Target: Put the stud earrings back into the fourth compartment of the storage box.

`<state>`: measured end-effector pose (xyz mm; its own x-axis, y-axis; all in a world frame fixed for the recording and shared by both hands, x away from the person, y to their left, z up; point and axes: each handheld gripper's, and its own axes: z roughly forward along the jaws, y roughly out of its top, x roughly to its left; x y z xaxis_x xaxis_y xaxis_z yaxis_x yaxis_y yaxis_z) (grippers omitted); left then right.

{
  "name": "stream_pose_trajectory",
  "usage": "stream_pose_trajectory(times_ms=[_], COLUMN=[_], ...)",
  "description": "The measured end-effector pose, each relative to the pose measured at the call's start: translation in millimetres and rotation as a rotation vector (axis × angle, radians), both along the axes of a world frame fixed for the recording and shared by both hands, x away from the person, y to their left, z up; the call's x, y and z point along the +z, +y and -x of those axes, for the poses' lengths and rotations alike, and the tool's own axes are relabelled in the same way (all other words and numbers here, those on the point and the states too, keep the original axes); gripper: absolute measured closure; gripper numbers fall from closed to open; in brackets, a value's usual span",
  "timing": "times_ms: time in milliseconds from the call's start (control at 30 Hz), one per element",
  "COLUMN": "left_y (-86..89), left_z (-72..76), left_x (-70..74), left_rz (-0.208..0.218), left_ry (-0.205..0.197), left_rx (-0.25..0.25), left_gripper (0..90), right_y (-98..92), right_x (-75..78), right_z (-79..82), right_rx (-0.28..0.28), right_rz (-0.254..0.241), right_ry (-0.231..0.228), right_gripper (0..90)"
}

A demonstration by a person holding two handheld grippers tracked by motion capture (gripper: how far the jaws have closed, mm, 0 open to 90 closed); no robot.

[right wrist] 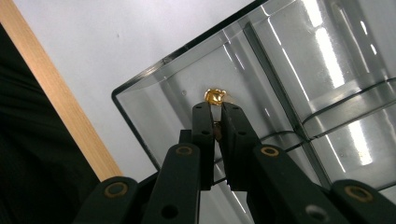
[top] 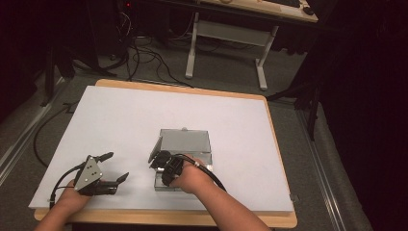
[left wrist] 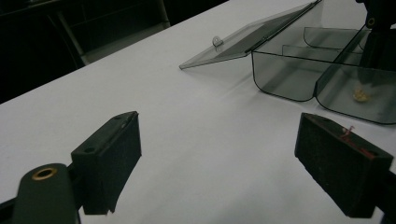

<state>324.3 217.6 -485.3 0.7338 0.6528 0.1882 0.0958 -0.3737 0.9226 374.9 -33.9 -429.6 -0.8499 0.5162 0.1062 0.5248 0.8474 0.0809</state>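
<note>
A clear, smoky-tinted plastic box (right wrist: 289,74) with a glossy, light-streaked finish sits on a smooth matt white sheet (top: 120,125) over a pale wooden board (top: 281,144). Inside lies a small shiny gold-coloured piece (right wrist: 215,96), apparently metal. The gripper pads (left wrist: 109,154) look matt black and finely textured.

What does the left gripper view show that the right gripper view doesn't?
The left gripper view alone shows the box's open lid and the left hand-held gripper, jaws wide apart above the white tabletop. The right gripper view alone shows the right hand-held gripper nearly shut just short of the gold piece, plus the table's wooden edge. Both show the clear compartment box holding that piece.
</note>
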Motion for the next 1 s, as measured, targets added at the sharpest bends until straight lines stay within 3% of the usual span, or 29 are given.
stream_pose_trajectory(times_ms=[533,1000], left_y=[0.0,0.0], left_z=[0.0,-0.3], left_x=[0.0,0.1], left_rz=[-0.001,-0.004], left_ry=[0.000,0.002], left_rx=[0.000,0.000], left_gripper=[14.9,14.9], right_y=[1.6,-11.5], right_x=[-5.3,20.8], right_z=[-1.7,-6.2], right_rx=[-0.015,-0.040], right_rz=[-0.006,-0.025], right_ry=[0.008,-0.027], right_gripper=[82.8,77.4])
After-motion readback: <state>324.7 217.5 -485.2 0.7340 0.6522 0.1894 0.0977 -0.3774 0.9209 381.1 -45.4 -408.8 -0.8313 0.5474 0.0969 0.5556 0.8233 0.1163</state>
